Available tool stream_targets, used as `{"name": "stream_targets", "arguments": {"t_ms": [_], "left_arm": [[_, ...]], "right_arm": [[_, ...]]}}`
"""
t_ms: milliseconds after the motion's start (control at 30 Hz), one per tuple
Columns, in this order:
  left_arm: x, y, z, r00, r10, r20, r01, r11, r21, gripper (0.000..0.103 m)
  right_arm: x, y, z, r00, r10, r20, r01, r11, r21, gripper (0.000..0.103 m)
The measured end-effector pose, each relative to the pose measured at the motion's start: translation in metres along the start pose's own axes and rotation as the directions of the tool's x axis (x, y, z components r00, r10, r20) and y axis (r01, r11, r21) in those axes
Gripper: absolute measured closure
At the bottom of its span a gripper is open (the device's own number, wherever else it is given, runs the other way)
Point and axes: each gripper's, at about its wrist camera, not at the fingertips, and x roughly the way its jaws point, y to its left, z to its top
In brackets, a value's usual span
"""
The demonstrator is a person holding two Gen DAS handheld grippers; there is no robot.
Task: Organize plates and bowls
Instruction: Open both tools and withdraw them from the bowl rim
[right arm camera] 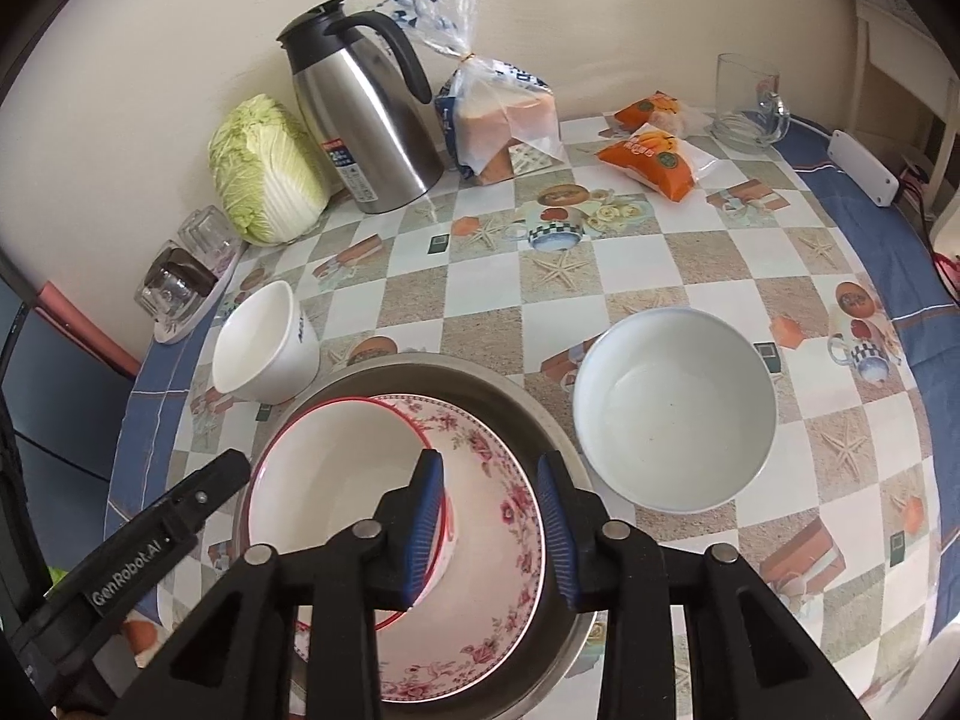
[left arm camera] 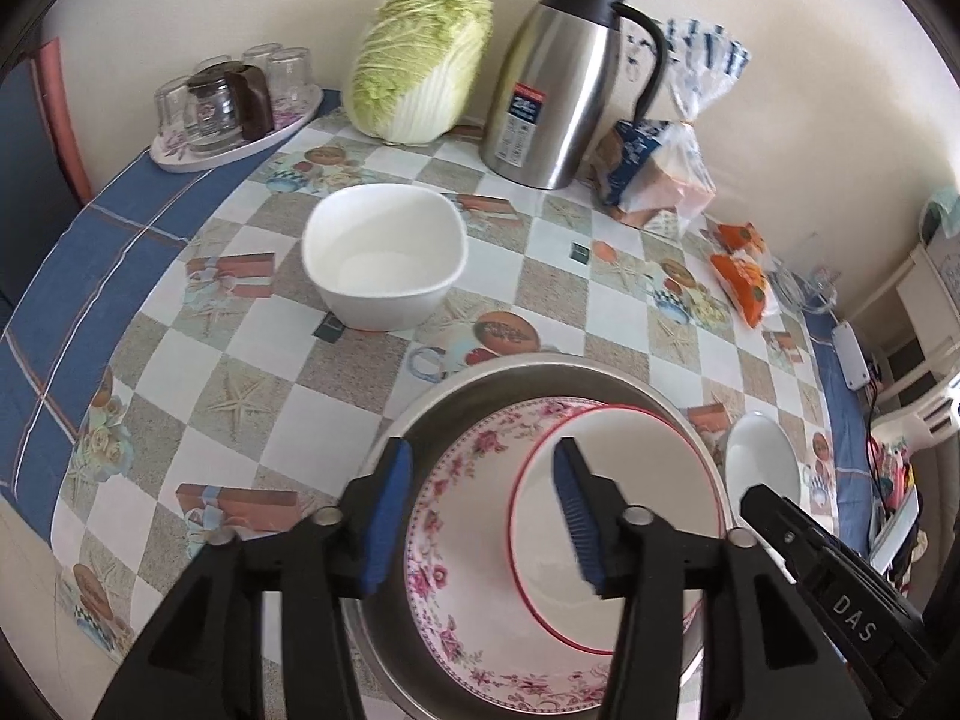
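Note:
A steel basin (left arm camera: 510,375) (right arm camera: 516,408) holds a pink floral plate (left arm camera: 462,546) (right arm camera: 504,540), and a red-rimmed white bowl (left arm camera: 636,480) (right arm camera: 336,480) sits inside it. My left gripper (left arm camera: 480,516) is open above the floral plate's left side, one finger over the red-rimmed bowl. My right gripper (right arm camera: 489,531) is open, straddling the plate's right side, left finger at the bowl's rim. A white squarish bowl (left arm camera: 384,252) (right arm camera: 264,348) stands beyond the basin. A pale round bowl (right arm camera: 672,408) (left arm camera: 762,456) stands to the right.
At the back wall stand a napa cabbage (left arm camera: 420,60), a steel thermos jug (left arm camera: 558,84), bagged bread (right arm camera: 498,114), orange snack packets (right arm camera: 654,156), a glass mug (right arm camera: 747,102) and a tray of upturned glasses (left arm camera: 234,102). A white power strip (right arm camera: 864,168) lies at the right edge.

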Motion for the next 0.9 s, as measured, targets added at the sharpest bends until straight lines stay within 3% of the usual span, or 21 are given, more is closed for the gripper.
{"name": "stream_targets", "arguments": {"t_ms": [67,200,500,633,733,833,900], "left_arm": [[0.001,0.003,0.000,1.000,0.007,0.000,-0.007,1.000,-0.013,0.038],[0.003,0.006,0.000,0.999,0.044,-0.005,-0.044,0.999,-0.024,0.033],[0.009,0.013,-0.002,0.996,0.085,-0.025,-0.086,0.995,-0.049,0.029],[0.011,0.015,-0.002,0.994,0.102,-0.027,-0.103,0.993,-0.055,0.016],[0.011,0.016,-0.003,0.994,0.110,-0.022,-0.111,0.992,-0.058,0.015],[0.013,0.018,-0.003,0.989,0.148,-0.016,-0.149,0.987,-0.058,0.003],[0.013,0.019,-0.003,0.987,0.163,-0.007,-0.163,0.985,-0.059,0.003]], "right_arm": [[0.000,-0.001,0.000,1.000,0.002,0.001,-0.002,1.000,0.005,0.061],[0.000,-0.004,0.000,1.000,-0.003,0.005,0.002,1.000,0.014,0.036],[0.001,-0.008,0.000,1.000,-0.008,0.009,0.008,1.000,0.024,0.017],[0.001,-0.009,0.001,1.000,-0.009,0.017,0.008,1.000,0.023,0.003],[0.001,-0.008,0.001,1.000,-0.010,0.019,0.010,1.000,0.013,0.000],[0.002,-0.006,0.000,1.000,-0.010,0.019,0.010,1.000,0.003,0.000],[0.002,-0.006,0.000,1.000,-0.009,0.018,0.009,1.000,0.001,0.000]]}}
